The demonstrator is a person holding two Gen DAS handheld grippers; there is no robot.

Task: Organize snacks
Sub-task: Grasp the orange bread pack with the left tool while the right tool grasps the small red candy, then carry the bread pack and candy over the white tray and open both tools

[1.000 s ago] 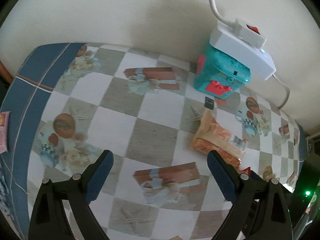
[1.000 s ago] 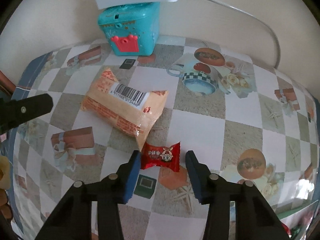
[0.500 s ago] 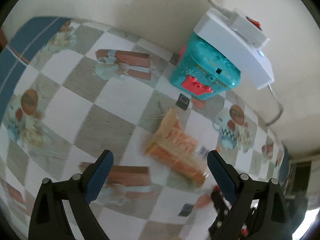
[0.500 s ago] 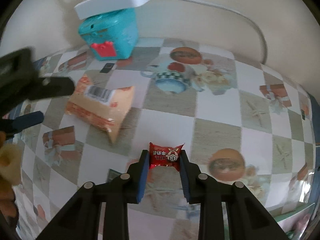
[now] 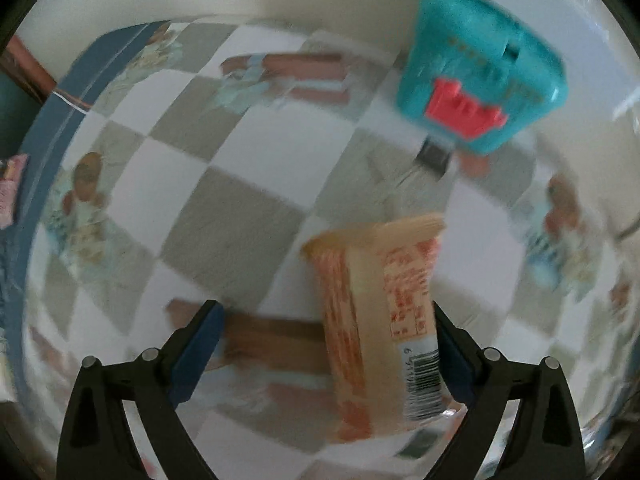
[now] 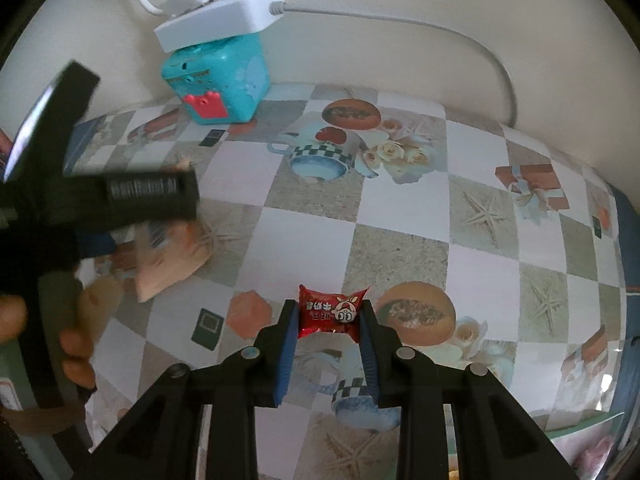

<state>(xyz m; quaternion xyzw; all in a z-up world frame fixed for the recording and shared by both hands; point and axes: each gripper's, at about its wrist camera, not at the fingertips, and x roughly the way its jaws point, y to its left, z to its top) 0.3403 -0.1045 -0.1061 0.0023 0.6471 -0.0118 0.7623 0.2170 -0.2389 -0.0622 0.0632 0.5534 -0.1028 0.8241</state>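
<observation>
The right tongs [image 6: 329, 322] pinch a small red candy [image 6: 331, 313] above the checkered counter [image 6: 400, 216]. The left tongs [image 5: 326, 344] gape wide over an orange snack packet [image 5: 378, 320], which lies against their right finger. Beyond both stands a teal box [image 6: 218, 80] carrying a white power strip [image 6: 220, 20].

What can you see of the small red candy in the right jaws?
The red candy is a small pillow-shaped sweet in a shiny red foil-like wrapper with crimped, flared ends, white printed characters and a cartoon face. It lies crosswise between the right gripper jaws, which are shut on it, one blue pad against each end. Whether it touches the patterned tablecloth beneath is unclear.
</observation>
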